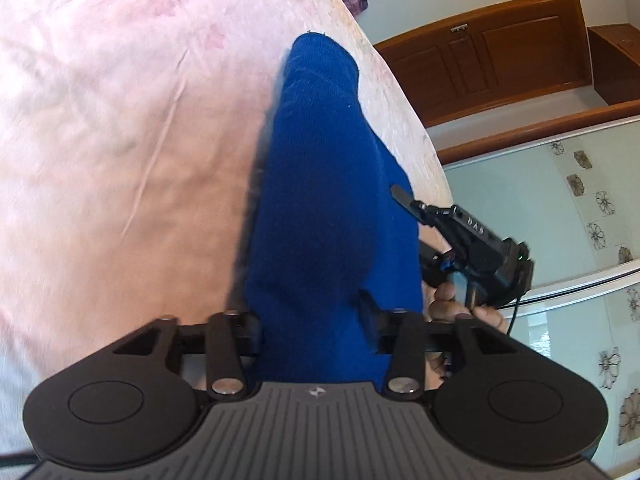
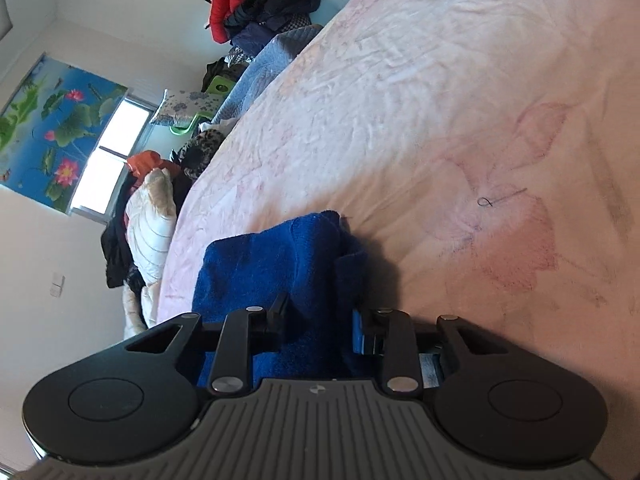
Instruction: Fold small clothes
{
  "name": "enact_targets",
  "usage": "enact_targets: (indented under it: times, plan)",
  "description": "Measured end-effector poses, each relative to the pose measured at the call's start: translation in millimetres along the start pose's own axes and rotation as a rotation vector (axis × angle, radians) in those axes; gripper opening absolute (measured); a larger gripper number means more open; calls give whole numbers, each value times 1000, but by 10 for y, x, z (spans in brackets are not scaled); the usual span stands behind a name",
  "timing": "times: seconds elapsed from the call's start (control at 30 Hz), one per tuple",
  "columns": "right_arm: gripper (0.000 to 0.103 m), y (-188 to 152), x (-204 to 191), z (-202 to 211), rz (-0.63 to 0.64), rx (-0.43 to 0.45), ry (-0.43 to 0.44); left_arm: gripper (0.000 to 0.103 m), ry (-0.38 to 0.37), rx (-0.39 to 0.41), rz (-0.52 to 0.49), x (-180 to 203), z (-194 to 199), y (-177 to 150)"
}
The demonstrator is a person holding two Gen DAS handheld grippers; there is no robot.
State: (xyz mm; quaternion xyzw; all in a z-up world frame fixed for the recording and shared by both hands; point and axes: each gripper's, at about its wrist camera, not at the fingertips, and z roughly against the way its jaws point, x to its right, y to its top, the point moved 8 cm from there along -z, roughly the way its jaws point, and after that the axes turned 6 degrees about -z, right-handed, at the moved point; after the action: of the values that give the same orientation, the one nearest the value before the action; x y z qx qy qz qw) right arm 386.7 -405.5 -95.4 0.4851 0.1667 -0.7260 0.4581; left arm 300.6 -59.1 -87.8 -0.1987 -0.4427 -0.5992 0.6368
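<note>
- From my left wrist camera I see the blue knit garment [image 1: 320,200] running as a long band straight away from the left gripper [image 1: 316,320], its far end rounded off near the edge of the bed.
- That same view is the only one that shows me the right gripper [image 1: 404,196], coming in from the right at the garment's edge, with the person's hand [image 1: 452,304] wrapped under its body.
- It also gives me the brown wooden door [image 1: 492,52] and the flower-patterned wall tiles [image 1: 596,208] past the bed.
- My right wrist camera shows the other side of the room: a lotus picture [image 2: 48,132] beside a bright window [image 2: 108,156], and a heap of clothes [image 2: 260,4] with a red jacket at the far end of the bed.
- There the garment [image 2: 276,264] looks short and bunched, folded on itself, lying on the pink floral bedsheet [image 2: 440,100] right in front of the right gripper [image 2: 320,320].
- Its long axis follows the left gripper's forward line, roughly along the bed's edge.
- Both pairs of jaws are clenched on the blue cloth, which fills the gap between the fingers in each view.
- A small loop of dark thread [image 2: 500,198] lies on the sheet, well apart from the garment.
- I can read the letters "DAS" on the right gripper's body in the left view; no other writing is legible.
</note>
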Motion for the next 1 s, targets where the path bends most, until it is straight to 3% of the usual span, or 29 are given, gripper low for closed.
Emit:
enact_targets:
  times: [0.03,0.13,0.23,0.37,0.43,0.47,0.53,0.6,0.67,0.77,0.93,0.97,1.0]
  plan:
    - [40,-10,16,14,-20,-7,10,76,-21,-11,6,20,-19,31]
    - [41,-73,36,47,-34,-34,36,83,-15,-38,3,95,-66,158]
    - [44,-141,38,91,-22,-66,48,84,-27,-53,-33,175,-62,178]
    - [58,-253,-17,179,23,-144,88,85,-64,-97,-37,114,129,160]
    - [62,-325,-56,207,65,-184,87,93,-108,-134,-40,69,234,85]
    - [66,-357,-82,208,87,-198,85,93,-102,-131,-38,28,277,94]
    - [72,-399,-147,195,119,-209,93,93,-62,-44,-24,-55,319,267]
    - [74,-426,-223,142,132,-214,103,93,-119,6,29,-83,279,476]
    - [76,-442,-273,102,142,-214,98,93,-113,54,58,-138,206,646]
    - [77,-432,-253,125,144,-215,83,93,-54,18,46,-146,-82,704]
    - [78,-489,-257,149,161,-192,77,92,-3,41,-48,69,-381,767]
    - [78,-522,-276,132,172,-184,66,90,12,48,-72,112,-419,767]
    - [73,-557,-295,116,180,-178,58,73,45,44,-102,150,-450,761]
